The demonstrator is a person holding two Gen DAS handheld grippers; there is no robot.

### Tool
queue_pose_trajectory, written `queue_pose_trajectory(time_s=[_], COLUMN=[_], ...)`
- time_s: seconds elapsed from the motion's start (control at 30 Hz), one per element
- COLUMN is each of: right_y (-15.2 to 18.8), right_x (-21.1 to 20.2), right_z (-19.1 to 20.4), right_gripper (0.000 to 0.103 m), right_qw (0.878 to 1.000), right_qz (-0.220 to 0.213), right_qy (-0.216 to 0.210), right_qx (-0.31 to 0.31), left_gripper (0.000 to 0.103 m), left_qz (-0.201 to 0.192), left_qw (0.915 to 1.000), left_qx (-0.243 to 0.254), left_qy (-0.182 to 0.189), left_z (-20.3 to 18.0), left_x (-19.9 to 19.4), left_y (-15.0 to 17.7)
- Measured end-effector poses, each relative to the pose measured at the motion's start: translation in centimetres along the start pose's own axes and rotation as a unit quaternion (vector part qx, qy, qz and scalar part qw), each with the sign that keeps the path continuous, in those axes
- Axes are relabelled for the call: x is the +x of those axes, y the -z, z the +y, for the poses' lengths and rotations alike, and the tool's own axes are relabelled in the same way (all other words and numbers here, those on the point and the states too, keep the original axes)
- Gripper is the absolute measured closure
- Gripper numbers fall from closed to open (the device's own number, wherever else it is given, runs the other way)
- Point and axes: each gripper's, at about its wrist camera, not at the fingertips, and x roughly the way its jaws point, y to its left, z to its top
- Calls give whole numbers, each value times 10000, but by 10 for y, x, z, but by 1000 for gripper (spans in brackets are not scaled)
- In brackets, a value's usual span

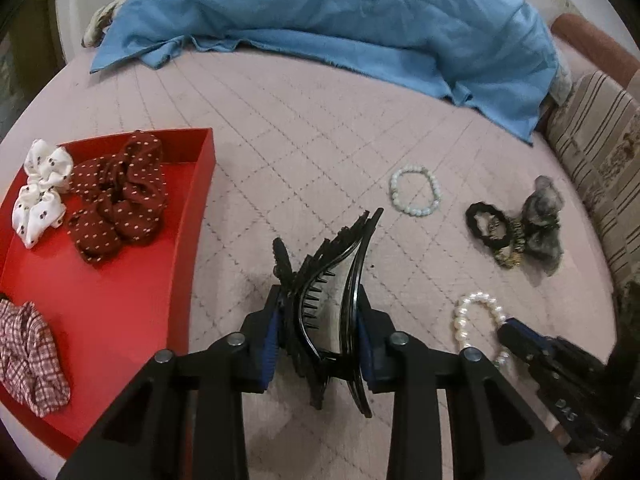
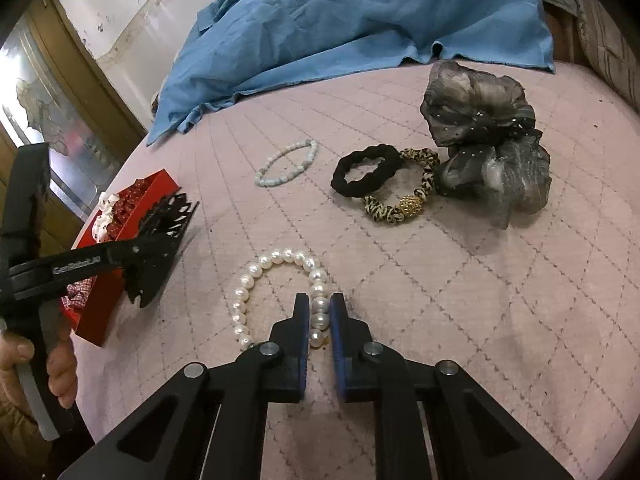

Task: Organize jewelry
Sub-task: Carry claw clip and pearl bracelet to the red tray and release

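My left gripper [image 1: 320,300] is shut on a black claw hair clip [image 1: 332,280] and holds it above the pink quilt, just right of the red tray [image 1: 120,320]. It also shows in the right wrist view [image 2: 160,240]. My right gripper [image 2: 320,304] is shut on the right side of a large pearl bracelet [image 2: 276,260] lying on the quilt; the bracelet also shows in the left wrist view [image 1: 476,320]. A small pale bead bracelet [image 1: 416,190] [image 2: 288,162] lies further back.
The red tray holds a white scrunchie [image 1: 40,192], a dark red dotted scrunchie [image 1: 120,200] and a checked one [image 1: 28,356]. A black hair tie [image 2: 366,174], a leopard tie [image 2: 404,196] and a grey organza scrunchie [image 2: 488,136] lie right. A blue cloth [image 1: 340,20] lies behind.
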Motion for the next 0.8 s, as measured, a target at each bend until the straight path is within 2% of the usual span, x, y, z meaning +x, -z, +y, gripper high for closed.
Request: queue_pose_trajectory(time_s=[0.2,0.33,0.47,0.8], right_y=[1,-7,-16,-47], right_x=[-10,-24,-31,-43], right_z=[5,18,40,119], right_gripper=[92,92,92,93], right_qw=[9999,9996,9997,9974], right_qz=[-62,-181,-222,-290], right_qy=[-18,-43,-14,-119], right_qx=[138,192,47,-649], left_gripper=[72,72,72,71], left_qz=[-312,-491,-654,-687], left_qw=[9990,9967,9933,9799], left_qx=[-183,-528,-914,-1872], left_qy=[280,371,284,61], left_z=[21,54,95,191], left_x=[-43,-67,-82,-83], left_y=[3,5,9,8])
